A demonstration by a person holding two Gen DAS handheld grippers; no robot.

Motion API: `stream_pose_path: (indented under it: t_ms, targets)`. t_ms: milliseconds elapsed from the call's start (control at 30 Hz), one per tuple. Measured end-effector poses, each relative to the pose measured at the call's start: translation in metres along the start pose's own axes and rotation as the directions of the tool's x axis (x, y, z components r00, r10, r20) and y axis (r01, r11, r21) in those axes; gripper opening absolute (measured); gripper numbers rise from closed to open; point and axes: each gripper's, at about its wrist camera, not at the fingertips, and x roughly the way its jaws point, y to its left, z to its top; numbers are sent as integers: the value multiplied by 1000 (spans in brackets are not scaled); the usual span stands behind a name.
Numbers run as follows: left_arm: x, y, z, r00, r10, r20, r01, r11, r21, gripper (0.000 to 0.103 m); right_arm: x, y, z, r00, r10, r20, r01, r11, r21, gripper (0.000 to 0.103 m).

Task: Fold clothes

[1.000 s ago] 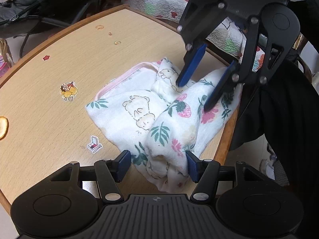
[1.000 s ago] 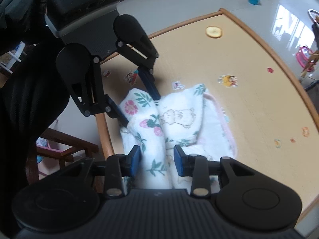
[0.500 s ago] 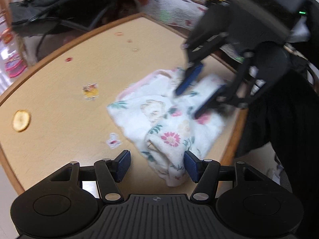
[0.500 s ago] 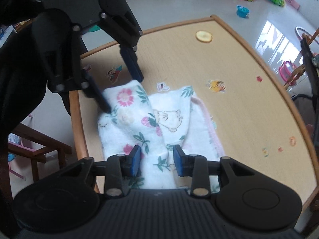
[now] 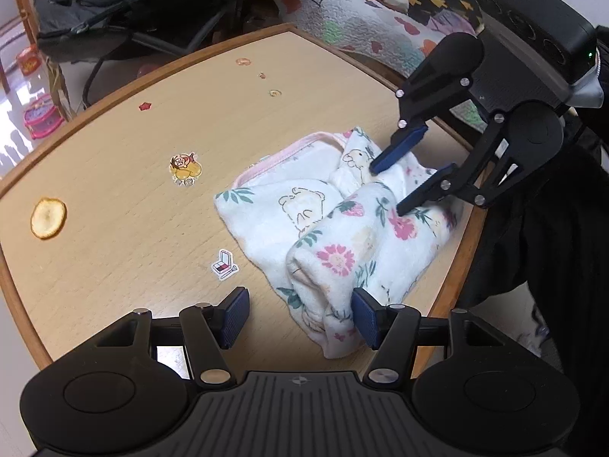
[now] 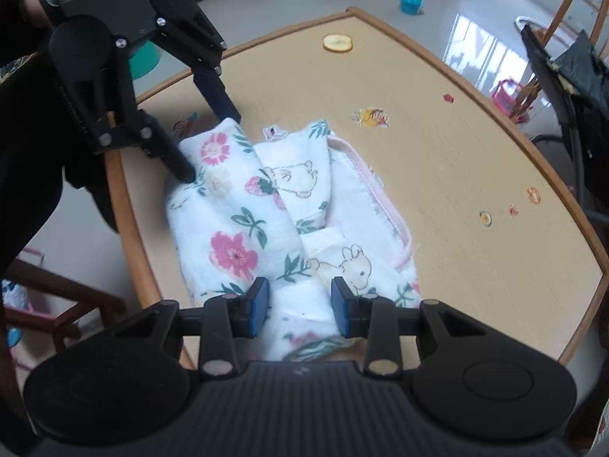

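Right wrist view: right tongs (image 6: 298, 306) clamped on near fold of floral garment (image 6: 243, 205); long axis toward left tongs (image 6: 207, 144), gaping, straddling far end.

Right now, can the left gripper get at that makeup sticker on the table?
Probably yes. The makeup sticker lies on bare table just ahead of the left gripper, beside the floral cloth, not under it. Only one pad touches cloth, so nothing seems to block it.

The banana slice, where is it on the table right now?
In the left wrist view the banana slice lies at the table's far left edge, well left of the floral cloth, beyond the cartoon sticker.
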Motion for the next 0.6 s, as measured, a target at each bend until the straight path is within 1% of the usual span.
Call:
stream_pose_path:
  t_ms: [133, 233, 300, 367, 500, 600]
  targets:
    - [-12, -7, 1, 999, 37, 9, -37, 999, 26, 61, -17, 5, 0, 999, -38, 29, 39, 999, -23, 36]
    - [-23, -8, 1, 998, 51, 28, -51, 999, -1, 61, -34, 6, -1, 996, -62, 58, 64, 998, -20, 36]
    - [-27, -8, 0, 998, 56, 33, -56, 998, -17, 61, -43, 4, -5, 995, -67, 75, 67, 998, 6, 36]
    - [-29, -8, -1, 996, 75, 39, -74, 997, -18, 61, -47, 3, -11, 996, -49, 79, 47, 999, 26, 36]
    - [-18, -5, -2, 995, 100, 20, -99, 994, -46, 61, -48, 12, -19, 992, -67, 112, 65, 998, 23, 36]
    - [-8, 1, 0, 994, 111, -4, -111, 991, -80, 61, -52, 26, -19, 983, -122, 138, 125, 992, -11, 36]
